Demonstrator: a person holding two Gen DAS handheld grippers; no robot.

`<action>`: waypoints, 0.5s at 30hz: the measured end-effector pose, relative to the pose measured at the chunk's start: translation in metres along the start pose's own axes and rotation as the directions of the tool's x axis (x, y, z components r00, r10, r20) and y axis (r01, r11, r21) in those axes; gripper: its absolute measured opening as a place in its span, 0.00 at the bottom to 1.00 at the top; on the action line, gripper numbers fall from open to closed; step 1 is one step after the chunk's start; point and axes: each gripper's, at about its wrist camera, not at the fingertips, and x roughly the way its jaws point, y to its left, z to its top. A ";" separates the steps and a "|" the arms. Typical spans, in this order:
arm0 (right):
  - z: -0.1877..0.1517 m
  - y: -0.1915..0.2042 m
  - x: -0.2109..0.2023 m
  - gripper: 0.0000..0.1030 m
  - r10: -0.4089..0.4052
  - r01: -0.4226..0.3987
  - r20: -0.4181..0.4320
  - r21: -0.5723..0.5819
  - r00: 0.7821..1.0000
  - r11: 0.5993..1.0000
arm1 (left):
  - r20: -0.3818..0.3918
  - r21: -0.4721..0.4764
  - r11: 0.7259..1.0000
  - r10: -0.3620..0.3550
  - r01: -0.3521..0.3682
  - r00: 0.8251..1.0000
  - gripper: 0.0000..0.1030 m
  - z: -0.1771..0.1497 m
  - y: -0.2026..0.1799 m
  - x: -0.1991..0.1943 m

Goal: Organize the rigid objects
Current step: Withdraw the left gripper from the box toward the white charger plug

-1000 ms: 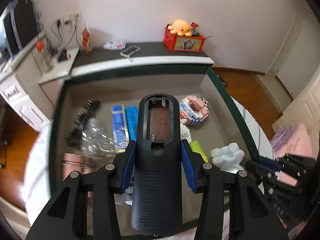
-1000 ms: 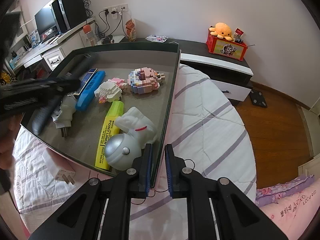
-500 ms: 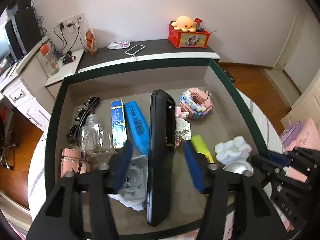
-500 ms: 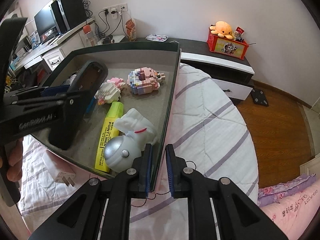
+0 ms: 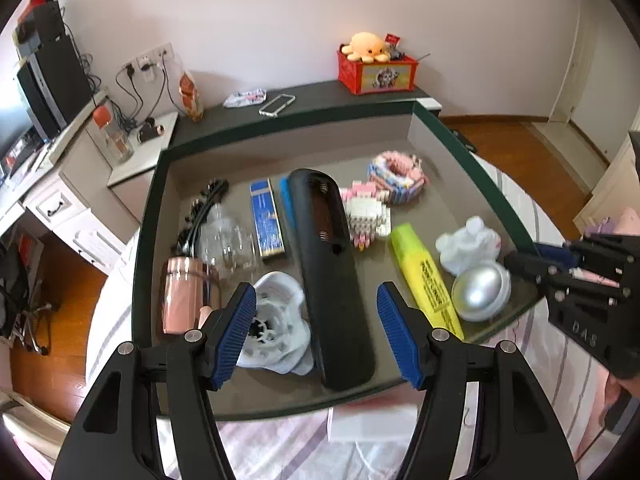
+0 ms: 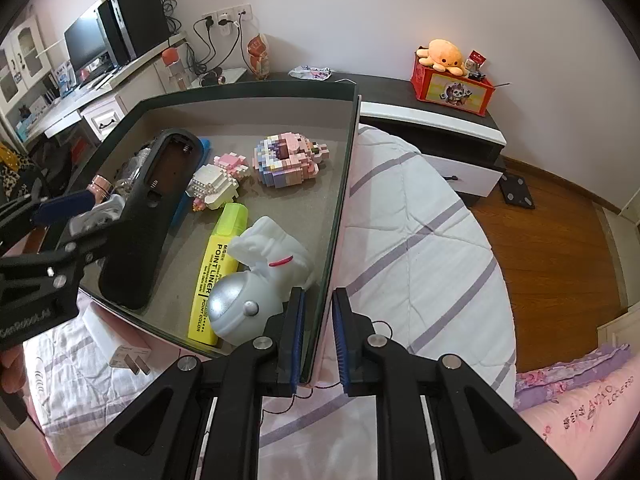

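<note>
The left gripper (image 5: 316, 336) has just let go of the black remote (image 5: 332, 280), fingers now wide; it lies in the tray (image 5: 472, 160), placed. The right gripper (image 6: 318, 336) pinches the tray's wall.

The black remote (image 5: 336, 280) hides most of the blue box (image 5: 285, 196) behind it at twelve o'clock. The left claw (image 6: 60, 216) covers the white charger (image 5: 276, 320) in the right wrist view. The clear bottle (image 5: 228, 244) looks blurred.
</note>
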 end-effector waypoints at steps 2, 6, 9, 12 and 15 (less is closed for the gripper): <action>0.000 0.000 0.000 0.15 0.000 0.000 -0.002 0.003 1.000 1.000 | -0.002 0.005 1.000 0.008 -0.008 1.000 0.63 -0.005 0.000 -0.002; 0.001 0.001 0.000 0.15 -0.008 0.008 -0.007 -0.001 1.000 1.000 | -0.008 -0.001 1.000 0.008 -0.008 1.000 0.63 -0.013 0.001 -0.005; 0.001 0.001 0.000 0.15 -0.012 0.012 -0.010 -0.002 1.000 1.000 | -0.011 -0.006 1.000 0.011 -0.011 1.000 0.63 -0.017 0.002 -0.007; 0.000 0.002 0.000 0.15 -0.016 0.016 -0.012 -0.002 1.000 1.000 | -0.014 -0.002 1.000 0.014 -0.014 1.000 0.63 -0.020 0.001 -0.011; 0.000 0.002 -0.001 0.15 -0.020 0.020 -0.014 -0.003 1.000 1.000 | -0.018 -0.007 1.000 0.016 -0.016 1.000 0.65 -0.023 0.003 -0.012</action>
